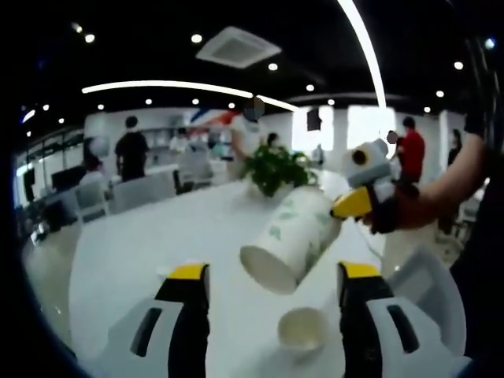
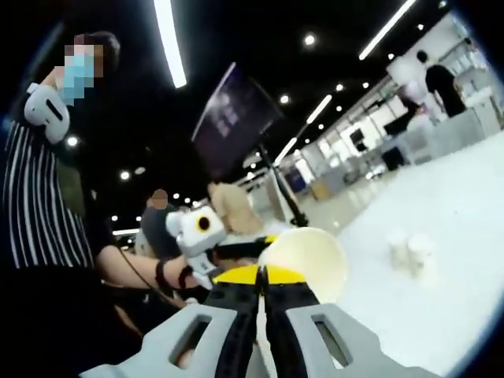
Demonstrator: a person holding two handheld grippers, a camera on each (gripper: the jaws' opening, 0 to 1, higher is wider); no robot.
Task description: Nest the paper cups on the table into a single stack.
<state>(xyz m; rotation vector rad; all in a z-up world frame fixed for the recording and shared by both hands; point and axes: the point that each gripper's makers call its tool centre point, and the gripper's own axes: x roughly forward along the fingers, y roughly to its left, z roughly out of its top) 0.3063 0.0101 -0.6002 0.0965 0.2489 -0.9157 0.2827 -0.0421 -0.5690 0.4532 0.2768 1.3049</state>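
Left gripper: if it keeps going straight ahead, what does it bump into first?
Probably the small paper cup standing between the left gripper's open jaws, with the held tilted cup just beyond; depth is uncertain.

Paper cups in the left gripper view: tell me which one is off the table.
The leaf-printed paper cup, held tilted in the air by the right gripper, mouth toward the camera. The small cup stands upright on the white table.

an open-plan office: white tables [image 1: 157,236], chairs [image 1: 142,191], ceiling spotlights [image 1: 196,38], people standing about.
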